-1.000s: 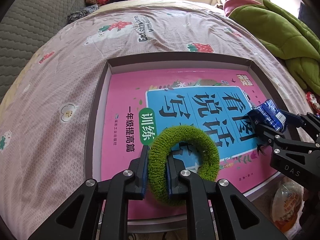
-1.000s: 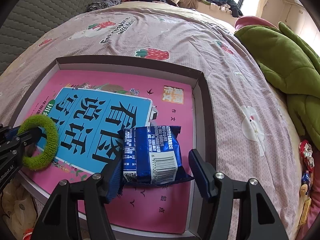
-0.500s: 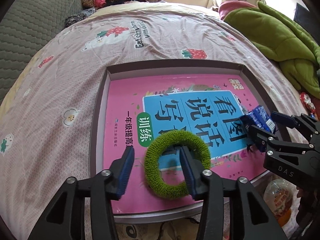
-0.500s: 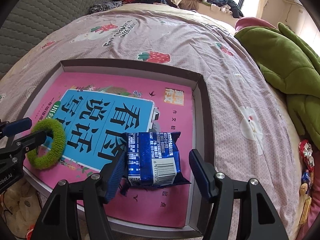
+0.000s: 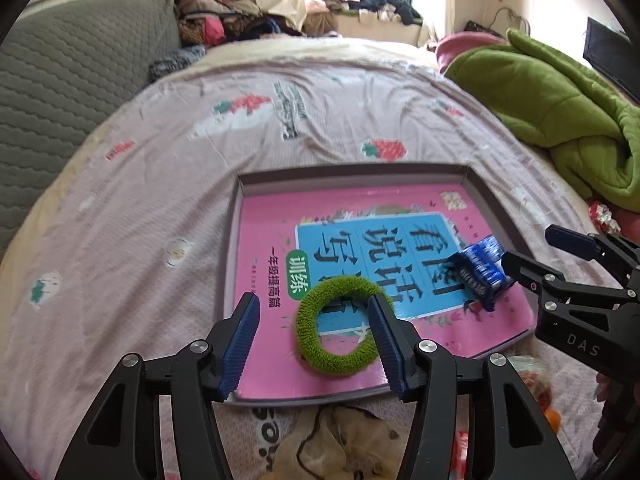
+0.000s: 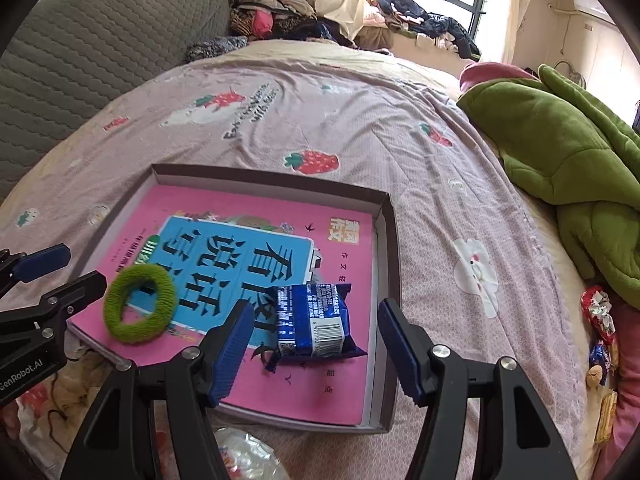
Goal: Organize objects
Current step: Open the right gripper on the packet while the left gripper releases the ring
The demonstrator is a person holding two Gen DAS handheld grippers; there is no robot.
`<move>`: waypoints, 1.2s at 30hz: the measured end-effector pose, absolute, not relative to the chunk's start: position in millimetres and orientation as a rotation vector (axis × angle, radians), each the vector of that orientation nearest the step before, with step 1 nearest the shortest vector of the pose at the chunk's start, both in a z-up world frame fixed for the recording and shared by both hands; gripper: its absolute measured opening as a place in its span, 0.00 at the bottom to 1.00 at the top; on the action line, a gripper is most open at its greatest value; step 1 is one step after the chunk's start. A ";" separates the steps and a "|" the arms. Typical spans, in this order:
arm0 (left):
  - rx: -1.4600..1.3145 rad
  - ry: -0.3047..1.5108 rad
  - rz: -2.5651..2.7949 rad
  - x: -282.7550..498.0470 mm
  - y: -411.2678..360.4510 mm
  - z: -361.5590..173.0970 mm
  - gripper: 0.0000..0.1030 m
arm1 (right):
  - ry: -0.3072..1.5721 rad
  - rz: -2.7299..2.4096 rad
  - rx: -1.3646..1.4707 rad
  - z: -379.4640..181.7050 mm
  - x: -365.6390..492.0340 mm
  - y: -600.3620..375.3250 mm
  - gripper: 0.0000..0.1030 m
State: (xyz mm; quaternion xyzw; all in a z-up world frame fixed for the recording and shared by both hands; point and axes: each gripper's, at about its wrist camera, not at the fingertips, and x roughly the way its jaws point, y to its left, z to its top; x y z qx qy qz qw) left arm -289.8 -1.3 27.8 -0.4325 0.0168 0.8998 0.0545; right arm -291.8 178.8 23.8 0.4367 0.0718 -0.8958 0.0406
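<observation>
Shallow grey box (image 6: 390,248) on your strawberry-print bedsheet (image 6: 360,120): pink workbook (image 6: 248,216) lies flat inside. On its cover: green fuzzy hair tie (image 5: 340,330), blue snack packet (image 6: 314,320).

Your left gripper (image 5: 314,340): jaws just opened, spread, hair tie lying free below them.

Your right gripper (image 6: 316,350): spread, packet lying free between the jaws.

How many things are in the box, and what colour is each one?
Pink: 1, the book
Green: 1, the fuzzy hair tie
Blue: 1, the snack packet
Total: 3 things in the box
</observation>
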 end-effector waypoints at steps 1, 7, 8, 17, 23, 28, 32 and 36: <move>-1.289 0.051 2.744 -284.6 -1.0 34.2 0.56 | 0.215 -2.748 1.323 27.7 -288.6 178.3 0.62; -1.173 0.063 2.802 -261.5 -0.7 64.7 0.56 | 0.199 -2.783 1.245 51.3 -269.6 180.3 0.62; -1.161 0.068 2.807 -258.5 -0.3 68.0 0.56 | 0.196 -2.790 1.232 55.0 -266.5 180.9 0.62; -1.077 0.065 2.845 -235.4 -1.3 91.7 0.56 | 0.138 -2.838 1.109 81.8 -235.2 189.0 0.62; -1.011 0.063 2.866 -213.5 -1.8 106.0 0.57 | 0.097 -2.862 1.013 97.7 -214.6 194.8 0.63; -0.953 0.078 2.880 -194.7 -0.7 117.8 0.57 | 0.079 -2.872 0.949 108.2 -196.1 197.0 0.63; -0.909 0.084 2.892 -180.4 -0.6 126.7 0.57 | 0.071 -2.872 0.921 113.6 -182.2 198.4 0.63; -0.872 0.078 2.909 -165.3 -3.2 133.7 0.57 | 0.082 -2.869 0.899 116.9 -169.5 196.0 0.64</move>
